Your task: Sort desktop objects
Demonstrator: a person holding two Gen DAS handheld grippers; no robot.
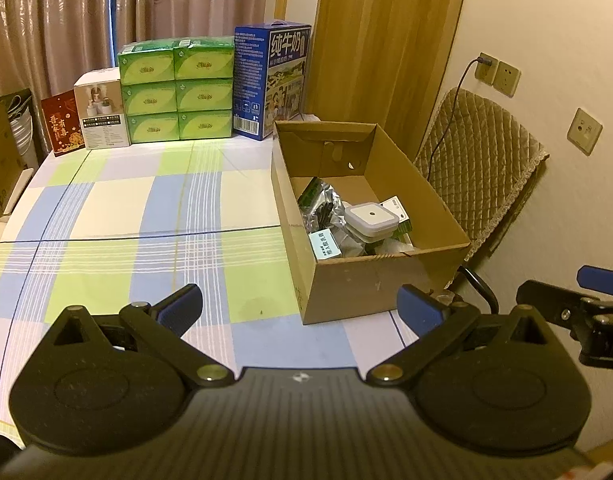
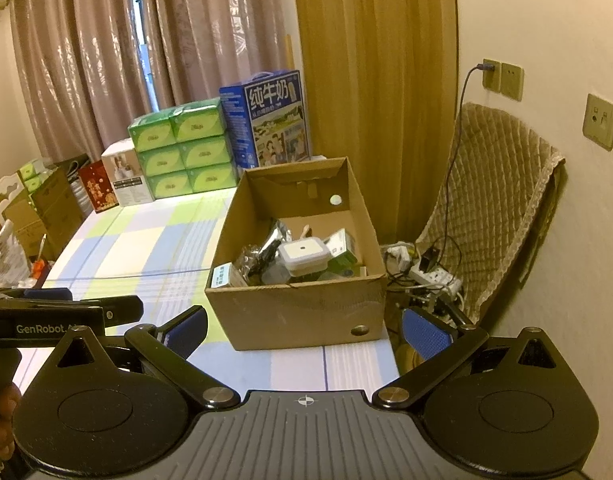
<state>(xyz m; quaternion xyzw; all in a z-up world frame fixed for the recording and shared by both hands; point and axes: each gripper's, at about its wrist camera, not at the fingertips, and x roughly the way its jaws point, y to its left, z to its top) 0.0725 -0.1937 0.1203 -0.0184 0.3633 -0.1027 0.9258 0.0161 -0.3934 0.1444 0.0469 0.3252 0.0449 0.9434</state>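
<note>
Left wrist view: cardboard box [image 1: 358, 280] ahead-right; left gripper [image 1: 300, 308] jaws spread, empty; right gripper [image 2: 304, 330] likewise.

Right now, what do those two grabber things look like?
The left gripper and right gripper are matching black tools with blue ribbed finger pads, round disc-shaped bases, silver rivets and a grooved grey deck bearing a small crosshair mark. White "GenRobot" lettering shows on one side.

"What sort of place was it?"
"A home, a lived-in room. Long curtains [image 2: 106, 60] hung behind the surface's [image 1: 118, 216] far edge."
"Anything else?"
"Tissue packs [image 1: 176, 90] and a milk carton [image 1: 272, 80] stood there; a quilted chair [image 2: 494, 200] sat beside wall sockets [image 2: 502, 76]."
</note>
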